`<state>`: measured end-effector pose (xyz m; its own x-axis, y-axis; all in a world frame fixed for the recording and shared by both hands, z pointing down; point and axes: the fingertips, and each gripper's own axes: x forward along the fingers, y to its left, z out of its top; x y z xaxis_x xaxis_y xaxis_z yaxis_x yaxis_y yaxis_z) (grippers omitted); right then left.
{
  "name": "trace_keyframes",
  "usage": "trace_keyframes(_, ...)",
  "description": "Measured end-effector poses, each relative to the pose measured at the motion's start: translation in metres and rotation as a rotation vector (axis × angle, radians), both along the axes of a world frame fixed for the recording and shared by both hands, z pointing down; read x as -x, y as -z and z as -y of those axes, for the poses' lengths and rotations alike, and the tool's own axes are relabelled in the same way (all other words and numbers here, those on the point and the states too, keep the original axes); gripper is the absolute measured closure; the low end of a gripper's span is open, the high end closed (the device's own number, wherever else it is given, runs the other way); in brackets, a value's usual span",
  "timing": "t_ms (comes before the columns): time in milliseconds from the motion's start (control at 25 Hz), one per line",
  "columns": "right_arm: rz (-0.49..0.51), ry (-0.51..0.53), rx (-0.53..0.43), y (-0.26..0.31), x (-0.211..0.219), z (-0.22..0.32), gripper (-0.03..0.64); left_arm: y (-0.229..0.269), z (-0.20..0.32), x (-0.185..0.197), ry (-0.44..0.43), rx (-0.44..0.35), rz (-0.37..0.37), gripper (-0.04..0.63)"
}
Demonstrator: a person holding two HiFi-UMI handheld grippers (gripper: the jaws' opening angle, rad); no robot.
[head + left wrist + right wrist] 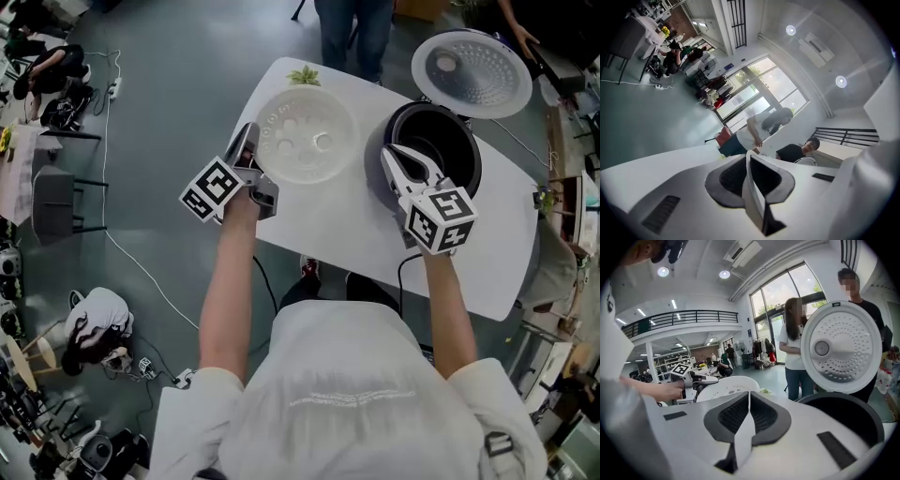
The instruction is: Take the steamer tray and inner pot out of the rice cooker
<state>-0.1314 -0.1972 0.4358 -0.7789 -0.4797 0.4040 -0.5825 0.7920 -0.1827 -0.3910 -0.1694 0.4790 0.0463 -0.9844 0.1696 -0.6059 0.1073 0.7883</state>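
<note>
The white perforated steamer tray is over the left half of the white table. My left gripper is shut on its left rim, which shows as a thin white edge between the pads in the left gripper view. The black inner pot sits in the rice cooker on the right, whose lid stands open. My right gripper is shut at the cooker's left rim. In the right gripper view the pot lies to the right of its jaws, and only a pale sliver shows between the pads.
A small green leaf-shaped item lies at the table's far edge. A person stands just beyond it, and two people show behind the lid. A cable runs over the floor on the left.
</note>
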Motion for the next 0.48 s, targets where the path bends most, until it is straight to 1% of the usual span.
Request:
trace_keyframes(120,-0.017,0.013,0.025,-0.013,0.019,-0.004,0.583,-0.028,-0.009,0.018,0.017,0.05,-0.012,0.561)
trace_keyframes(240,-0.036,0.001,0.058,-0.028,0.034,-0.004,0.583,-0.056,-0.014,0.035,0.026,0.095,-0.031,0.561)
trace_keyframes(480,-0.079,-0.02,0.107,-0.054,0.049,0.001,0.583,-0.105,-0.01,0.049,0.002,0.169,-0.059,0.561)
